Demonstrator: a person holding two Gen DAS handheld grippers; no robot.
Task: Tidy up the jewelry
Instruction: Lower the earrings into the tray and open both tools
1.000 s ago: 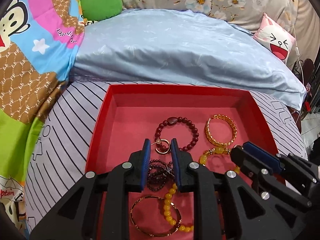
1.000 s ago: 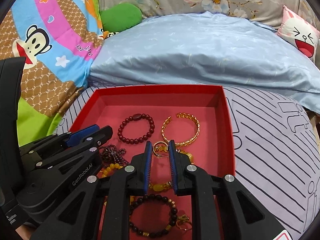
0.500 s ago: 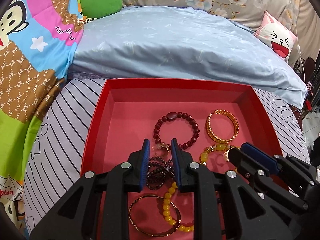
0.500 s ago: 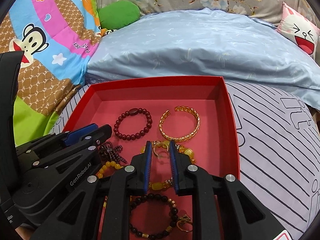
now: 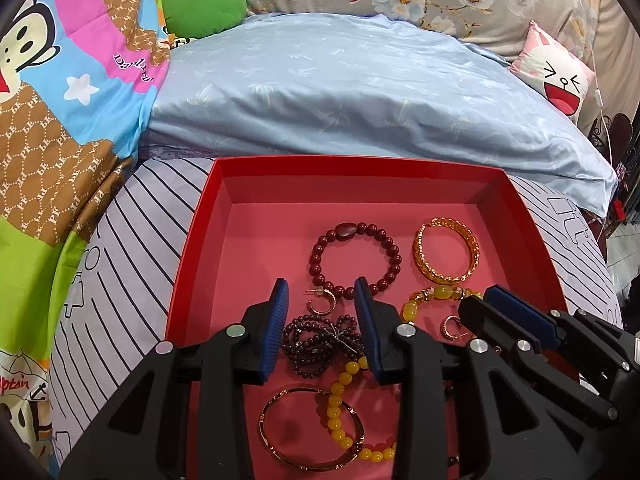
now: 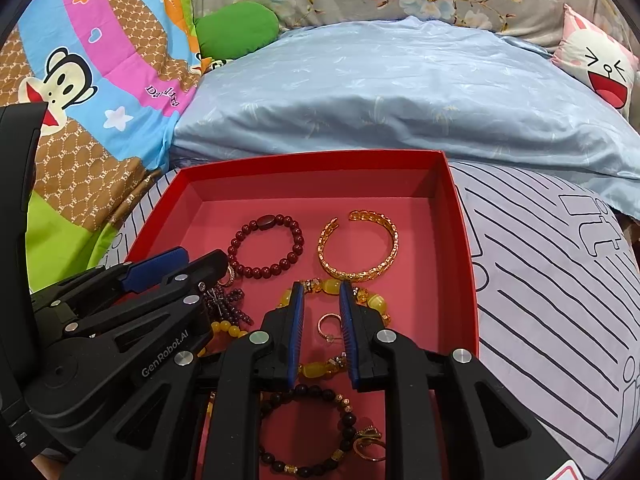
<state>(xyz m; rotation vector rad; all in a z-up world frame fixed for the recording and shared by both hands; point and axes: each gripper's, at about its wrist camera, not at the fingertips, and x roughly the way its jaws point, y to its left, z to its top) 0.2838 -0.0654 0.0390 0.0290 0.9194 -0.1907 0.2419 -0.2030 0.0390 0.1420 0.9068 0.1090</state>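
A red tray (image 5: 192, 248) holds the jewelry. My left gripper (image 5: 321, 284) hangs over it with its jaws opening. A small gold hoop earring (image 5: 322, 302) lies loose on the floor between them, just above a dark purple bead bracelet (image 5: 308, 344). My right gripper (image 6: 321, 288) stands close beside it on the right with a narrow gap. A second hoop earring (image 6: 330, 326) lies between its jaws with no pad pressing on it. Beyond them are a red bead bracelet (image 5: 347, 230) and a gold cuff (image 5: 424, 268).
An amber bead bracelet (image 6: 376, 302), yellow beads (image 5: 336, 400), a rose-gold bangle (image 5: 263, 426) and a dark bead bracelet (image 6: 348, 418) crowd the tray's near half. The tray rests on a striped cushion (image 6: 560, 280). A blue pillow (image 5: 360, 92) lies behind it.
The left jaws have spread, and the earring held at their tips now lies on the tray floor. The right gripper's earring has dropped from its tips to the floor.
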